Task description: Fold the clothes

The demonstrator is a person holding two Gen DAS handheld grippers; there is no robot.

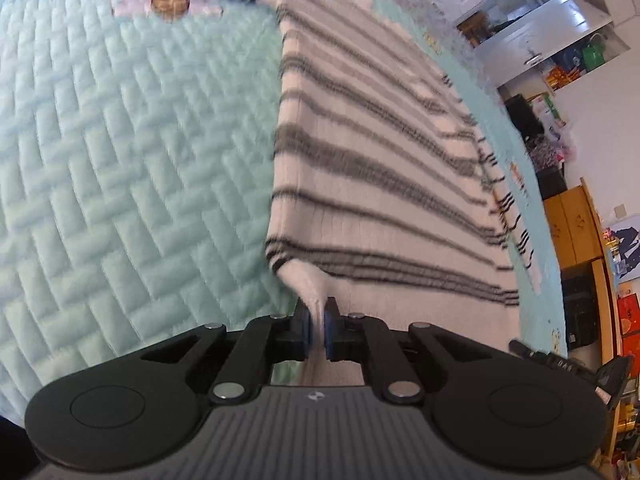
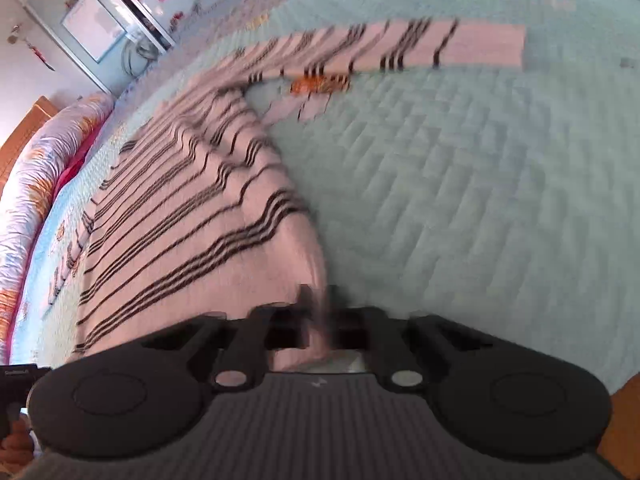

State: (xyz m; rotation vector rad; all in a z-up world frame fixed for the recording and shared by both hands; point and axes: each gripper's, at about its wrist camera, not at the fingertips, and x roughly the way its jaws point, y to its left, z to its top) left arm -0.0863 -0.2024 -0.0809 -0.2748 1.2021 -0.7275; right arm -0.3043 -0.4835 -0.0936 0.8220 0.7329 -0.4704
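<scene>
On a mint-green quilted bedspread, we hold a white sweater with dark stripes by its near hem, one corner in each tool. The left gripper has its blue pads pinched together on a tuft of the left corner, which rises off the bed in a small peak. The right gripper is blurred, yet its fingers stand close with the pale cloth of the right corner between them, so we read it as clamped on the knit too. The body of the garment lies flat and stretches away from us; one sleeve lies spread to the side across the cover.

To fold it well, we judge that both corners should rise together and travel evenly toward the far end, keeping the hem taut between the hands so no slack bunches in the middle. The left hold is only a thin pinch and could slip under the sweater's weight.

No basket, box or drawer for clothes shows near the bed; distant shelves are too small to read.
</scene>
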